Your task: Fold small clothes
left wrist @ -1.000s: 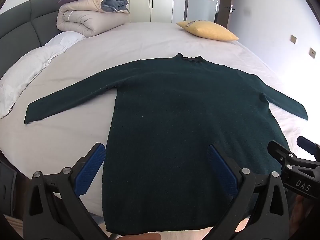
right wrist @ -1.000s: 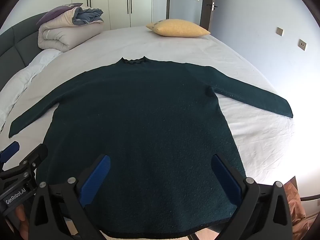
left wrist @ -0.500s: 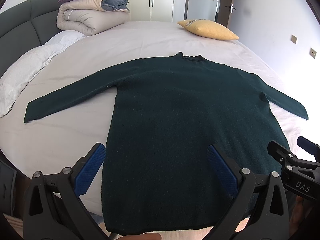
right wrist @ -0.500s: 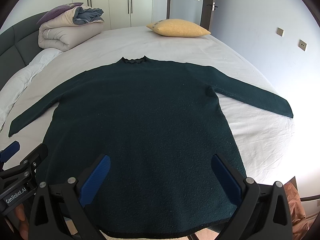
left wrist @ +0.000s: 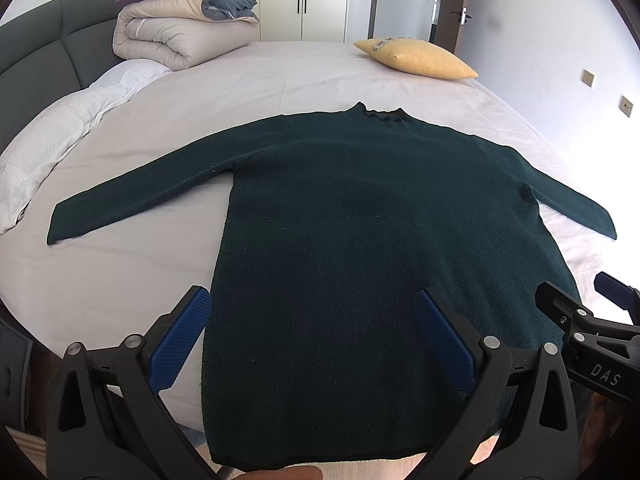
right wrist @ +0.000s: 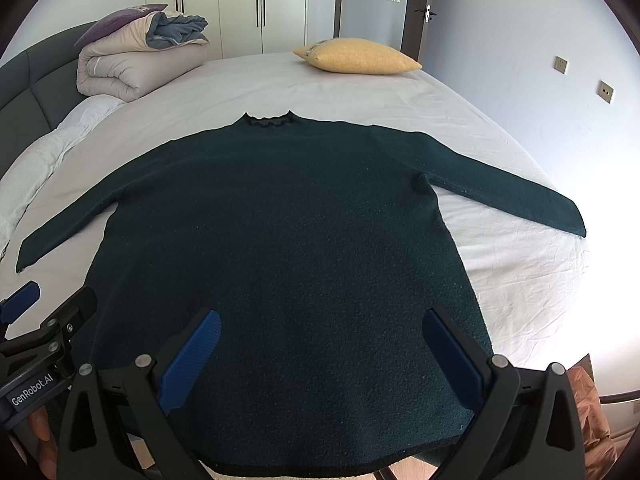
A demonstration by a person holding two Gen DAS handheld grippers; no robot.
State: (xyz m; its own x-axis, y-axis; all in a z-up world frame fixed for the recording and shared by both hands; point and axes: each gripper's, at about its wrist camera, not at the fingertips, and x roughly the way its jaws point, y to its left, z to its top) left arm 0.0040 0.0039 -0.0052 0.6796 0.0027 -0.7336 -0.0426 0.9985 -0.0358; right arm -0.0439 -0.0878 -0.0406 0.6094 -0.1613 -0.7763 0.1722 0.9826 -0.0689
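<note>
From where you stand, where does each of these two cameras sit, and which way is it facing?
Left wrist view: sits on the left hand-held gripper, low at the bed's foot edge, facing the headboard; its open blue-padded fingers and the right hand-held gripper's tip show.
Right wrist view: sits on the right hand-held gripper, beside it and facing the same way; its open fingers and the left gripper's tip show.
Both share the dark green sweater spread flat, the yellow pillow and the folded duvet.

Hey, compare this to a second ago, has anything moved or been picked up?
Nothing visibly changed. The dark green sweater lies flat on the bed, sleeves out. The left gripper and right gripper hover over its hem, jaws wide apart, holding nothing.
</note>
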